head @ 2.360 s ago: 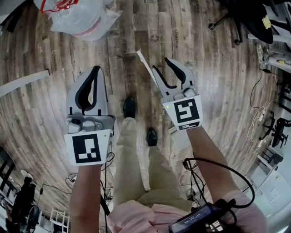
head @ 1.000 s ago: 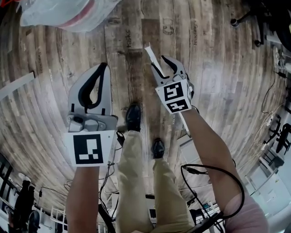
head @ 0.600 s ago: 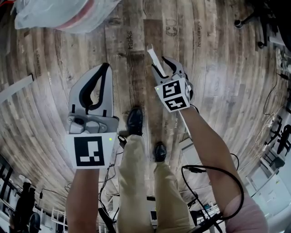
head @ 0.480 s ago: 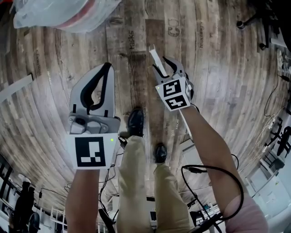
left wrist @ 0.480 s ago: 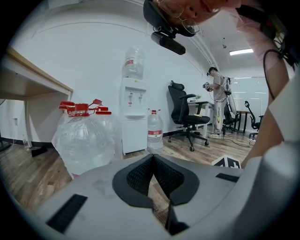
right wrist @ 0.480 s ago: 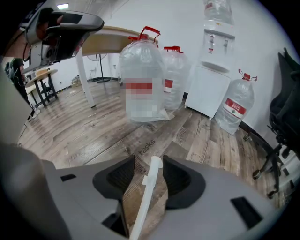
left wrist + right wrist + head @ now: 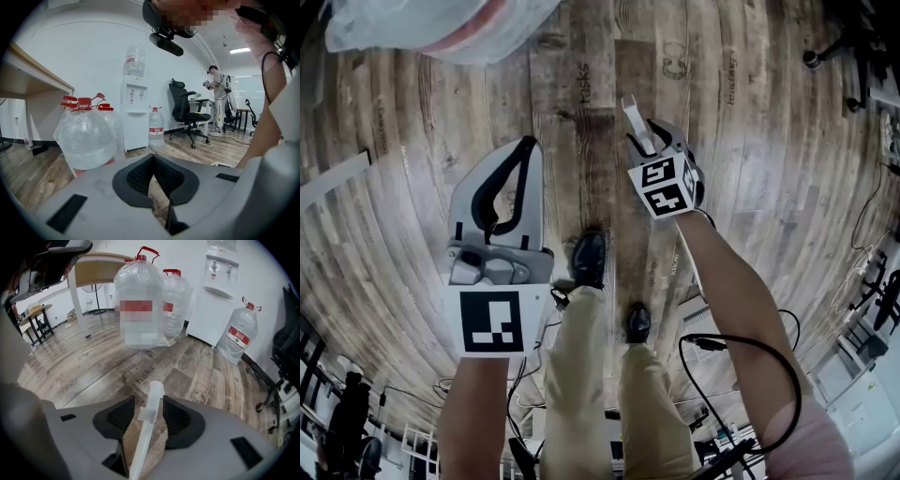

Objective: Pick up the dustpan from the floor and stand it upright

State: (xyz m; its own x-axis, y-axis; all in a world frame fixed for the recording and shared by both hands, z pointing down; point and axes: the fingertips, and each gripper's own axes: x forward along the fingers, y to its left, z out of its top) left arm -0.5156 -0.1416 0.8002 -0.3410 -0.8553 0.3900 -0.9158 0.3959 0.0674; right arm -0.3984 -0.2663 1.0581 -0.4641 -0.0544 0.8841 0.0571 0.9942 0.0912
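Note:
A white dustpan handle [image 7: 144, 437] runs up between the jaws of my right gripper [image 7: 150, 402], which is shut on it. In the head view that gripper [image 7: 651, 134] is held out over the wooden floor, and the handle's tip [image 7: 630, 107] sticks out past it. Part of the ridged white pan [image 7: 697, 313] shows low down beside the right forearm. My left gripper [image 7: 525, 146] is held beside it to the left, jaws shut with nothing between them; its black pads [image 7: 140, 176] meet at the tips.
Large water bottles in a plastic bag [image 7: 441, 28] stand ahead on the floor, also seen in the right gripper view [image 7: 140, 305]. A white water dispenser [image 7: 213, 310], a desk [image 7: 93, 263] and an office chair [image 7: 190, 112] stand around. Cables [image 7: 853, 253] lie at the right. My shoes [image 7: 589, 258] are below.
The right gripper, still shut on the handle, has moved a little forward and to the right over the floor. The left gripper has stayed shut and shifted slightly.

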